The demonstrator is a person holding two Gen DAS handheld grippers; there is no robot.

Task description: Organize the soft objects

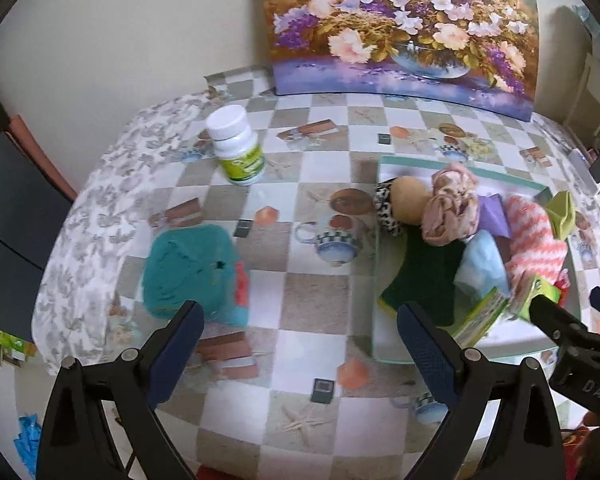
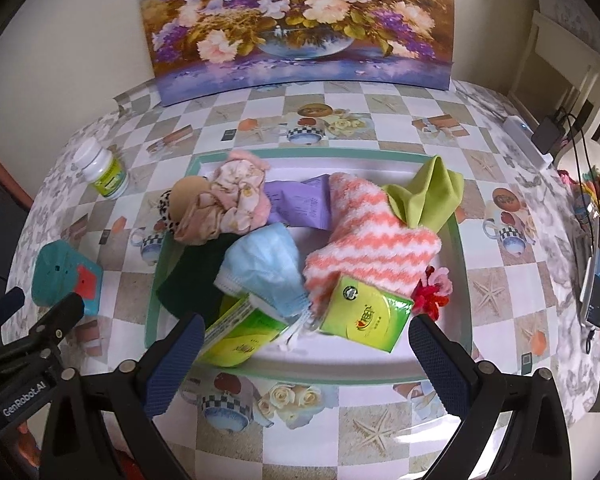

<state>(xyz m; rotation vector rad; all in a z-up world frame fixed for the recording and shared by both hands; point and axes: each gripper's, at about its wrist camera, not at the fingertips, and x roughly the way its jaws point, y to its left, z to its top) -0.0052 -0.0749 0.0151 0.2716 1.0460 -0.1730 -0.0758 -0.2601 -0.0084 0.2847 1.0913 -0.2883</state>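
- The tray (image 2: 162,264) holds the soft things: two tissue packs (image 2: 366,320), one striped sock (image 2: 364,236), one face mask (image 2: 260,268).
- One pill bottle (image 1: 238,146) and one teal cloth (image 1: 192,268) sit outside on the table (image 1: 312,300).
- Left gripper (image 1: 300,340) and right gripper (image 2: 306,354) both gape, empty.

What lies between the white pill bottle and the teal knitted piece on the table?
Nothing lies between the white pill bottle and the teal knitted piece; only bare checkered tablecloth, seen in the left wrist view.

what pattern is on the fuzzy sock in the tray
The fuzzy sock has coral-orange and white zigzag stripes, clearest in the right wrist view.
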